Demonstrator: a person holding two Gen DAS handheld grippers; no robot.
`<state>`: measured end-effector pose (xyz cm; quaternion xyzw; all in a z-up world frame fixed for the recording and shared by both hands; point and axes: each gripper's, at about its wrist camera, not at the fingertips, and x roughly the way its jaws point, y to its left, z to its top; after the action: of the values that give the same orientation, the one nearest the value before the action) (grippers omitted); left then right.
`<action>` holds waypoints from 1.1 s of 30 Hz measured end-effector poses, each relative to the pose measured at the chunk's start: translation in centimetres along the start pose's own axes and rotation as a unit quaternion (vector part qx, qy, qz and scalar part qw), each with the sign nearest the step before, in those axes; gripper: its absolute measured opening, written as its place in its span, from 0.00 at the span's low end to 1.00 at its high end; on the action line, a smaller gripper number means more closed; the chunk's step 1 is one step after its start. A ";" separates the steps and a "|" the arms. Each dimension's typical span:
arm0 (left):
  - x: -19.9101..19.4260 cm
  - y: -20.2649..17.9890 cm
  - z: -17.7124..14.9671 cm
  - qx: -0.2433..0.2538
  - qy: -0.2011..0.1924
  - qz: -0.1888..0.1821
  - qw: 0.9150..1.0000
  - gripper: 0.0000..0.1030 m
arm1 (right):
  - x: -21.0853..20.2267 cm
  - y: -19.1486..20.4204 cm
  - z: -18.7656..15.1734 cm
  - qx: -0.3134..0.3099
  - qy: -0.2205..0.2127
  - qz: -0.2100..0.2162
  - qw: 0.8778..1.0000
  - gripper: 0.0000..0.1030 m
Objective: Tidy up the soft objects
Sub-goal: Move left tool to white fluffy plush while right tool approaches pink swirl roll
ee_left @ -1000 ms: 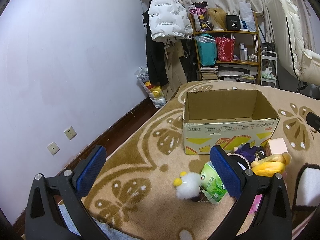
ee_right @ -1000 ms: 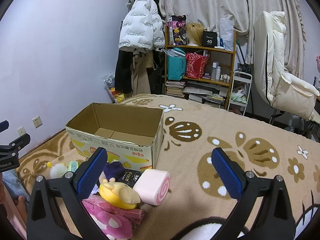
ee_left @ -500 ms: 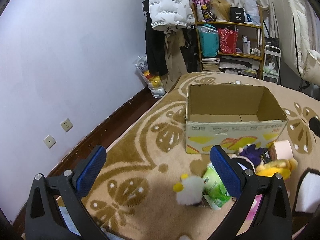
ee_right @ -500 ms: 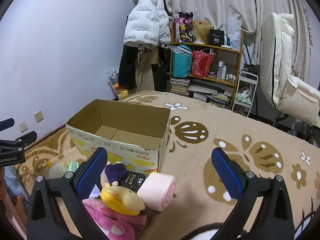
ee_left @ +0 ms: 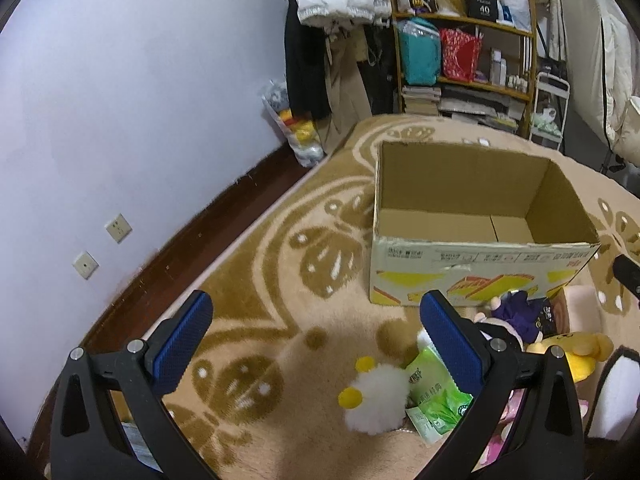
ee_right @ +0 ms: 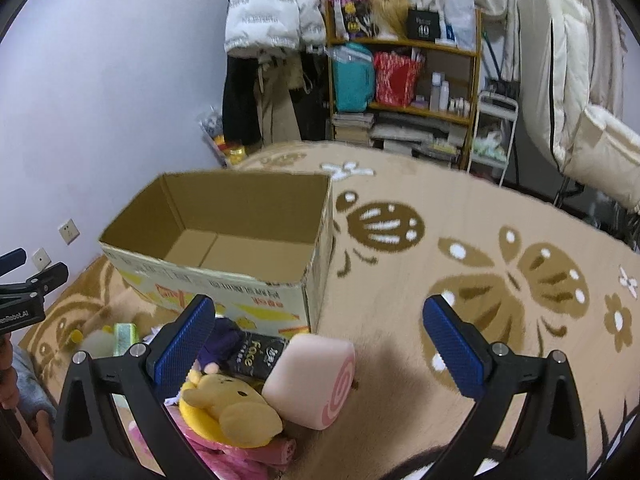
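Observation:
An open empty cardboard box stands on the rug. In front of it lies a pile of soft things: a white fluffy chick toy, a green tissue pack, a purple plush, a yellow bear plush, a pink swirl roll cushion, a black pack and a pink plush. My left gripper is open and empty above the rug, left of the chick. My right gripper is open and empty above the pink roll.
A purple wall with sockets runs along the left. A shelf unit with bags, hanging coats and a cream chair stand behind. The patterned rug stretches to the right of the box.
Both grippers have moved forward and tilted down toward the box and the pile; the box and toys look nearer and larger. Both stay open and empty.

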<state>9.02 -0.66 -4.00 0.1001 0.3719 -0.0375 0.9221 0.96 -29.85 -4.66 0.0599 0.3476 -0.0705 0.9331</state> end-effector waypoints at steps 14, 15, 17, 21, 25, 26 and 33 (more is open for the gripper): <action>4.3 -0.7 -1.3 -0.012 0.102 -0.056 0.993 0.99 | 4.9 -0.2 -1.1 0.007 0.067 0.007 0.998 1.00; 4.4 -0.8 -1.5 -0.012 0.106 -0.058 0.993 0.99 | 5.1 -0.2 -1.2 0.007 0.070 0.007 0.997 1.00; 4.8 -0.9 -1.7 -0.014 0.113 -0.060 0.992 0.99 | 5.5 -0.3 -1.4 0.007 0.076 0.006 0.997 1.00; 5.4 -1.0 -2.2 -0.019 0.131 -0.072 0.989 0.99 | 6.1 -0.5 -1.8 0.008 0.086 0.004 0.996 1.00; 5.6 -0.9 -2.5 -0.020 0.142 -0.072 0.987 0.99 | 6.4 -0.7 -2.0 0.011 0.092 0.003 0.996 1.00; 5.5 -0.8 -2.6 -0.021 0.142 -0.072 0.987 0.99 | 6.5 -0.8 -2.1 0.011 0.094 0.001 0.996 1.00; 5.7 -0.9 -2.8 -0.015 0.151 -0.068 0.986 0.94 | 6.8 -0.8 -2.3 0.004 0.101 -0.005 0.995 1.00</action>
<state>11.09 -0.88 -10.11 0.0648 0.5131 -0.0792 0.8522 4.43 -30.89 -10.91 0.0690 0.4403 -0.0699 0.8924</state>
